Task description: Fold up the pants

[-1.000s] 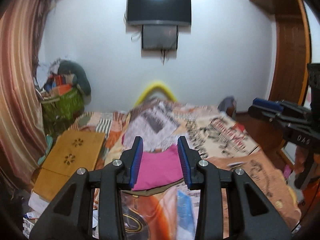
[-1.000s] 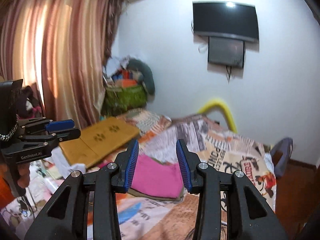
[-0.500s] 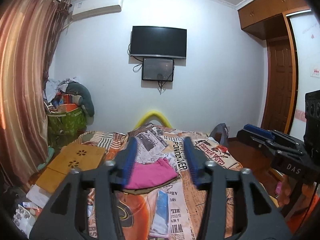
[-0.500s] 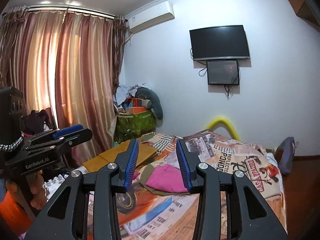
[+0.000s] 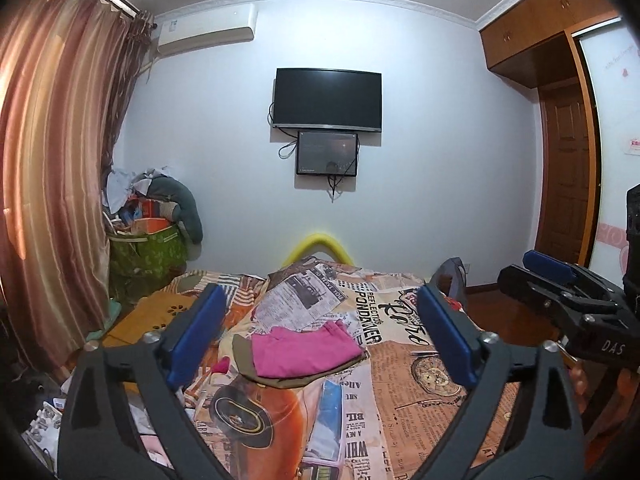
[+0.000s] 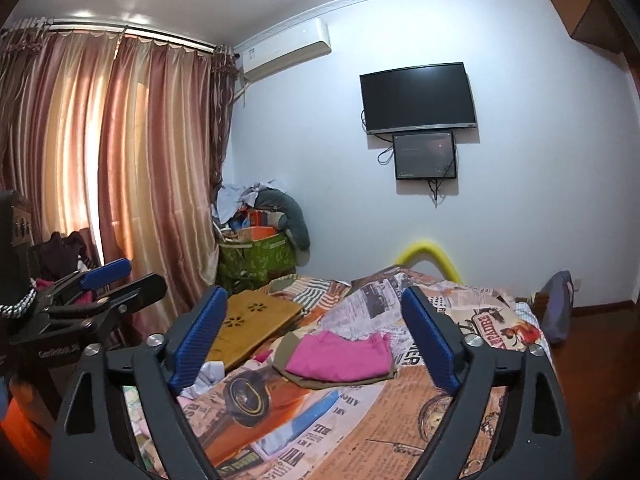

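My left gripper [image 5: 320, 334] stood with its blue pads spread wide, its jaws having just been opening, and nothing lay between them. My right gripper [image 6: 316, 332] was likewise released, its jaws also just opened and bare of cloth. The pink pants [image 5: 302, 350] lay folded on the bed [image 5: 420, 400], resting on an olive-brown garment [image 5: 244, 360] whose edges showed beneath them, well apart from both sets of pads. The right wrist view showed the same pink bundle [image 6: 340, 358] on the newspaper-print bedspread [image 6: 400, 420], with a wooden lap tray [image 6: 256, 324] lying near it toward the curtains [image 6: 120, 180]. My other tool showed at each picture's edge: the right one at the right of the left view [image 5: 560, 292], the left one at the left of the right view [image 6: 100, 284]. On the far wall hung a dark television [image 5: 327, 100] with a smaller screen [image 5: 327, 154] just below it. A green bag [image 5: 148, 252] heaped with clothes stood in the corner.
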Available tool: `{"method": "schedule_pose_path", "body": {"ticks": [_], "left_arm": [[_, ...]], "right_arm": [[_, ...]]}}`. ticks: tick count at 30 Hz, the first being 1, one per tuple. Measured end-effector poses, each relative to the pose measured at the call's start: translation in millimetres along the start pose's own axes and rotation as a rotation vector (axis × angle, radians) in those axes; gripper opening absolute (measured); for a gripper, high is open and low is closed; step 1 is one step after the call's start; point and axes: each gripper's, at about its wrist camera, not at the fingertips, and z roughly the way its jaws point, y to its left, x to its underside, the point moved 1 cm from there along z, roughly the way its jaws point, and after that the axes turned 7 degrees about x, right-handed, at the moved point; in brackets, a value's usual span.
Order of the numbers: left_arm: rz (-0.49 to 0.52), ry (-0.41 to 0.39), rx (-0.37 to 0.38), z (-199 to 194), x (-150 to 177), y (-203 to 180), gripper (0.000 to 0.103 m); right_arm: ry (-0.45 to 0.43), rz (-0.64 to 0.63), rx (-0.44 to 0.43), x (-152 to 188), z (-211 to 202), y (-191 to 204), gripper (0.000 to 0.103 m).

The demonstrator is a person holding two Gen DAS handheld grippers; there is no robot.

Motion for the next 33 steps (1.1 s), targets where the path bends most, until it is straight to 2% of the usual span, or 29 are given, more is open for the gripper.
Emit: {"method": "schedule_pose_path", "body": {"ticks": [3,12,33], "left_arm": [[0.009,-0.021,-0.022,-6,1,-1,0.103],[0.005,-0.006,-0.043,-4,5,1,0.103],[-0.005,0.019,-0.021,1,7,-1,0.103]], "right_arm": [[-0.016,0.001,0.015,2,-3,1,0.102],[-0.012,-0.006,0.017,6,-9,3,0.102],[0.0,-0.008,0.021,4,-13,6,0.103]]}}
